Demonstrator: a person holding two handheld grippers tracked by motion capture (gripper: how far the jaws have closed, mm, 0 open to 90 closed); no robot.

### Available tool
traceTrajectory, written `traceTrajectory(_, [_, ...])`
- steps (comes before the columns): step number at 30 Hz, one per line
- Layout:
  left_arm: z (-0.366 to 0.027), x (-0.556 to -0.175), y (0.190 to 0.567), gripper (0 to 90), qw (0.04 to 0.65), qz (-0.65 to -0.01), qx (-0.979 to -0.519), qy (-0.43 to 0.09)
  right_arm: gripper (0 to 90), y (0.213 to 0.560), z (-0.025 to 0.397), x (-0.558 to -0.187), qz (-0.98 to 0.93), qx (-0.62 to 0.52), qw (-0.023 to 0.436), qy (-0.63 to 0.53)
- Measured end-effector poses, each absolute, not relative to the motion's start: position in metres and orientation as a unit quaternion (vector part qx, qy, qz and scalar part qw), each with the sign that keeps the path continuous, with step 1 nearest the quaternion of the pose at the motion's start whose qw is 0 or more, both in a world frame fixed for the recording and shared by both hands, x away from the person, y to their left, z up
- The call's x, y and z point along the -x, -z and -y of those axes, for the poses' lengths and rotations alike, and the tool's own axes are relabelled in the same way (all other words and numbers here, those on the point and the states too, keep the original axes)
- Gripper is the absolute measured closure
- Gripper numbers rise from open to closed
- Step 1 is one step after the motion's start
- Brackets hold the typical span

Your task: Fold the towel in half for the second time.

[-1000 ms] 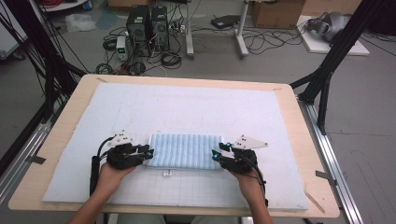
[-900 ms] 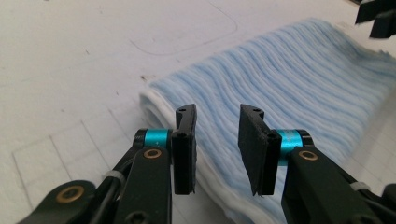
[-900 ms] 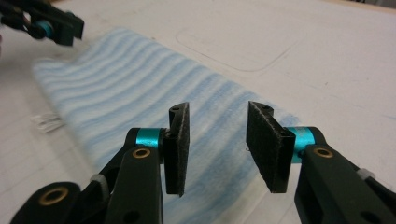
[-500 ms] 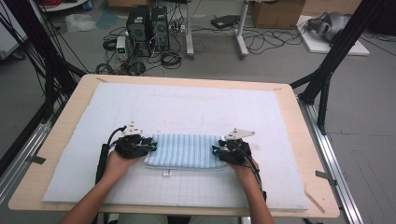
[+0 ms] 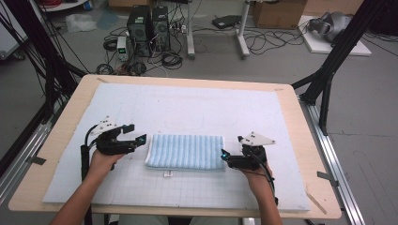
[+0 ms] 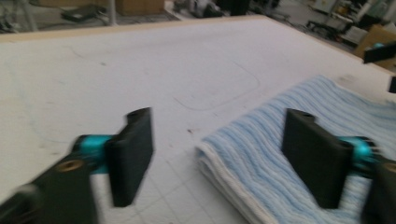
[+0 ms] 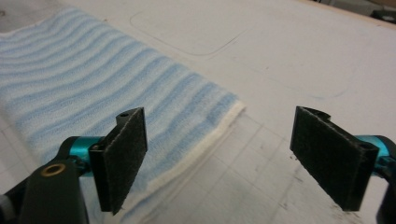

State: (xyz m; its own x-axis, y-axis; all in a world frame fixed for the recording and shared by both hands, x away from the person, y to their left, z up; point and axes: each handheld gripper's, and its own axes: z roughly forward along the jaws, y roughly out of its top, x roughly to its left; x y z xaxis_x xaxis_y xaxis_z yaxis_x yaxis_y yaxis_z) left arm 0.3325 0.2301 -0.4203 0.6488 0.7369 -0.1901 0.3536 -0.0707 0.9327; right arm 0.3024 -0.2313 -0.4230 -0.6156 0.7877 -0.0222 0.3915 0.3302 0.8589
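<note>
A folded blue-and-white striped towel (image 5: pixel 185 151) lies flat near the front middle of the white mat (image 5: pixel 197 108). My left gripper (image 5: pixel 140 138) hovers just off the towel's left end, jaws open; in the left gripper view the towel (image 6: pixel 299 140) lies partly behind the right jaw, and nothing is between the fingers (image 6: pixel 133 154). My right gripper (image 5: pixel 224 156) sits at the towel's right end, jaws open. In the right gripper view the towel's white-edged corner (image 7: pixel 219 123) lies between the spread fingers (image 7: pixel 122 156), untouched.
The mat covers a wooden table (image 5: pixel 300 117) with edges all round. A small white tag (image 5: pixel 167 174) lies on the mat in front of the towel. Black frame legs (image 5: pixel 328 70), computer towers (image 5: pixel 149 23) and cables stand on the floor beyond the table.
Both grippers have drawn outward from the towel's ends, left one to the left, right one to the right. The towel now lies released and flat.
</note>
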Motion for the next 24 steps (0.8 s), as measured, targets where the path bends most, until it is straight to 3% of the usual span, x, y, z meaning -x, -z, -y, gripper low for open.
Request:
traceTrajectory(11, [-0.25, -0.328, 0.414, 15.5, 0.592, -0.372, -0.692, -0.181, 11.4, 0.408, 0.27, -0.294, -0.752, -0.391, 0.28, -0.452])
traceTrajectory(24, [-0.256, -0.322, 0.412, 15.6, 0.589, -0.377, -0.687, -0.196, 11.4, 0.402, 0.275, -0.289, -0.751, -0.395, 0.295, -0.44])
